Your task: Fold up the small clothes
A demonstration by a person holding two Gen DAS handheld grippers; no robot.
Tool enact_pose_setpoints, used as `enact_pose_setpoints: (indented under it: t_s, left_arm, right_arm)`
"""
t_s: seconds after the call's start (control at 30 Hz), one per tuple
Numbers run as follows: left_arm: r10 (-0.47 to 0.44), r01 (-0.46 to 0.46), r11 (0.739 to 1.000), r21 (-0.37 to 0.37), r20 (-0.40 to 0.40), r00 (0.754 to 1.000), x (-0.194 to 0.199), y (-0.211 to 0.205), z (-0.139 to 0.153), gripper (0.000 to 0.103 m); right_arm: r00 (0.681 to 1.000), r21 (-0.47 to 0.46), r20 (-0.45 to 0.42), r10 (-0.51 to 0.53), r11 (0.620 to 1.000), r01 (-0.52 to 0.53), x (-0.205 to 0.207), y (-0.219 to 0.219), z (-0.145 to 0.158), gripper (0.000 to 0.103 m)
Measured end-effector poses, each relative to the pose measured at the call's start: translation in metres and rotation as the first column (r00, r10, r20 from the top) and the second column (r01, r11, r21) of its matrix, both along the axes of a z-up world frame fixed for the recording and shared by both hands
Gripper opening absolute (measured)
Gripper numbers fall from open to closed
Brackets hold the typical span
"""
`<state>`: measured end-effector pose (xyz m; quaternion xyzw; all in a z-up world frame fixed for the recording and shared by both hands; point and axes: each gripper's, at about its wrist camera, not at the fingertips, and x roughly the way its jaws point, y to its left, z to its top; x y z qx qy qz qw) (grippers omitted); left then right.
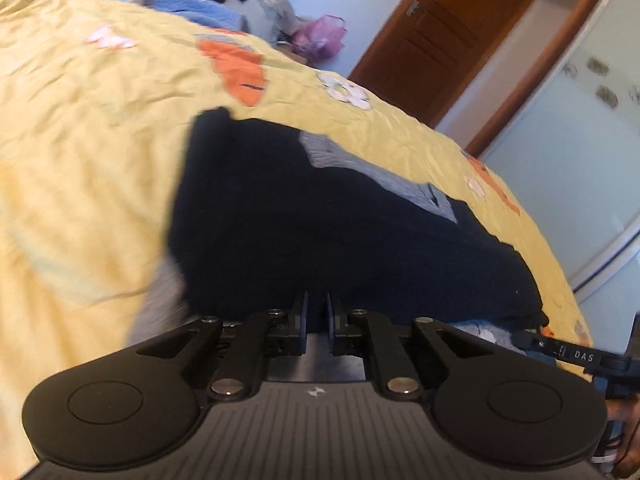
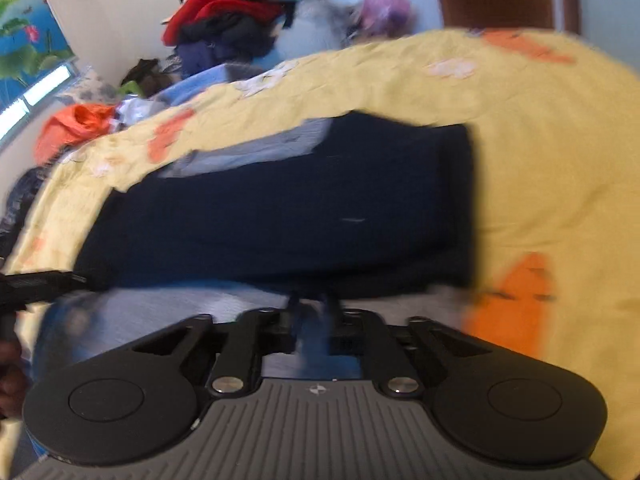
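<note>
Left hand-held gripper (image 1: pixel 317 312) first: through its wrist camera I see its two fingers drawn close with a narrow slit between them, their tips at the near edge of one dark navy garment (image 1: pixel 320 220); whether cloth is caught in that slit I cannot tell. That garment lies flat on the yellow bedspread (image 1: pixel 80 140), its long axis running from near right to far left, with a grey-blue striped patch (image 1: pixel 384 172) showing along its far edge. Only this view shows the brown door (image 1: pixel 440 40) and the pale wardrobe panels (image 1: pixel 580 140) at far right, and the right hand-held gripper's black arm (image 1: pixel 576 354) poking in at the right edge. One pink bag (image 1: pixel 320 36) sits on the floor beyond the bed.

Through the right wrist camera, heavily blurred, I see the right hand-held gripper (image 2: pixel 314 304) with fingers near together at the garment's (image 2: pixel 280 208) near hem; pinching or not, I cannot tell. Here the long axis runs left to right. This view alone shows a pile of clothes (image 2: pixel 232 16) with one red piece, one orange cloth (image 2: pixel 72 128) at far left, and a lotus picture (image 2: pixel 24 40).
</note>
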<state>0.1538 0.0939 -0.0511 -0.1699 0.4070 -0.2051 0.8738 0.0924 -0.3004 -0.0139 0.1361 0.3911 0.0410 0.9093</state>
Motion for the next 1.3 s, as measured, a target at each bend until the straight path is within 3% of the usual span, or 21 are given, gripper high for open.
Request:
enact_pose_setpoints:
  t_s: [0.07,0.13,0.2,0.27,0.3,0.33,0.4,0.6,0.67,0.7,0.73,0.8,0.83,0.9,0.97,1.0,1.03,1.1,1.2,1.3]
  left_arm:
    - [0.066,-0.065,0.997,0.047,-0.022,0.998,-0.015,0.014,0.007,0.010]
    - [0.037,-0.037,0.999,-0.034,-0.011,0.999,-0.040,0.023,0.010,0.010]
    - [-0.011,0.012,0.995,-0.104,0.009,1.000,-0.068,0.021,0.010,0.010]
    - [-0.021,0.018,0.989,-0.147,-0.019,1.000,-0.088,0.017,0.003,0.020]
    - [-0.020,0.013,0.991,-0.135,-0.051,0.998,-0.095,0.014,-0.003,0.028]
    - [-0.011,0.005,0.992,-0.126,-0.048,0.999,-0.103,0.015,-0.009,0.027]
    - [-0.004,0.004,0.993,-0.115,0.005,1.000,-0.121,0.022,-0.012,0.026]
    - [0.040,-0.039,0.994,-0.105,0.001,0.999,-0.155,0.055,-0.010,0.026]
    - [0.031,-0.031,1.000,-0.005,0.011,0.999,-0.174,0.055,0.001,0.027]
    - [0.032,-0.033,0.999,0.028,0.018,0.999,-0.184,0.052,0.007,0.036]
    - [0.021,-0.022,0.999,0.026,0.031,0.999,-0.192,0.049,0.011,0.060]
    - [-0.011,0.013,1.000,-0.017,0.106,0.994,-0.206,0.033,0.019,0.091]
    - [-0.029,0.034,0.999,-0.028,0.153,0.988,-0.212,0.022,0.021,0.092]
    - [-0.099,0.090,0.994,0.064,0.140,0.985,-0.214,-0.010,0.019,0.092]
    - [-0.109,0.093,0.980,0.179,0.083,0.991,-0.218,-0.034,0.007,0.092]
    - [-0.120,0.094,0.969,0.227,0.105,0.987,-0.228,-0.038,0.003,0.092]
    - [-0.153,0.108,0.948,0.299,0.129,0.980,-0.239,-0.042,0.001,0.092]
    - [-0.184,0.106,0.906,0.409,0.157,0.970,-0.263,-0.041,-0.003,0.093]
    - [-0.178,0.076,0.891,0.449,0.188,0.966,-0.296,-0.023,-0.009,0.098]
    - [-0.145,0.063,0.896,0.440,0.153,0.978,-0.313,-0.008,-0.004,0.098]
  right_arm:
    - [0.997,0.048,-0.019,-0.078,0.996,0.079,-0.016,-0.019,0.005,0.000]
    - [0.998,0.118,0.007,-0.058,0.991,0.056,-0.034,-0.017,0.008,0.020]
    - [1.000,0.220,0.013,-0.028,0.975,0.025,-0.049,-0.005,0.006,0.020]
    - [1.000,0.290,0.016,0.024,0.957,-0.027,-0.060,0.014,-0.001,0.020]
    - [0.999,0.256,0.009,0.045,0.966,-0.045,-0.063,0.024,-0.004,0.021]
    - [0.999,0.189,-0.008,0.047,0.981,-0.044,-0.066,0.032,-0.008,0.017]
    - [0.999,0.101,0.010,0.030,0.994,-0.031,-0.078,0.032,-0.009,0.000]
    - [0.999,-0.096,0.033,0.010,0.995,-0.007,-0.114,0.015,0.002,0.000]
    - [0.999,-0.132,0.033,0.001,0.991,0.003,-0.127,0.019,0.007,0.002]
    - [0.999,-0.107,0.044,0.029,0.994,-0.024,-0.136,0.024,0.010,0.018]
    - [0.997,-0.098,0.051,0.052,0.994,-0.047,-0.145,0.031,0.011,0.021]
    - [0.992,-0.115,0.080,0.098,0.989,-0.088,-0.156,0.056,0.012,0.021]
    - [0.984,-0.113,0.102,0.143,0.985,-0.131,-0.163,0.070,0.013,0.021]
    - [0.970,-0.127,0.104,0.220,0.970,-0.206,-0.174,0.100,0.012,0.023]
    - [0.957,-0.207,0.058,0.283,0.941,-0.266,-0.184,0.125,0.005,0.032]
    - [0.955,-0.261,0.050,0.292,0.927,-0.270,-0.191,0.131,-0.001,0.033]
    - [0.952,-0.305,0.072,0.297,0.916,-0.262,-0.202,0.131,-0.003,0.033]
    - [0.956,-0.295,0.080,0.281,0.923,-0.247,-0.220,0.120,-0.002,0.036]
    - [0.961,-0.314,0.098,0.260,0.924,-0.218,-0.251,0.100,-0.003,0.037]
    - [0.962,-0.322,0.110,0.252,0.924,-0.205,-0.277,0.086,-0.004,0.037]
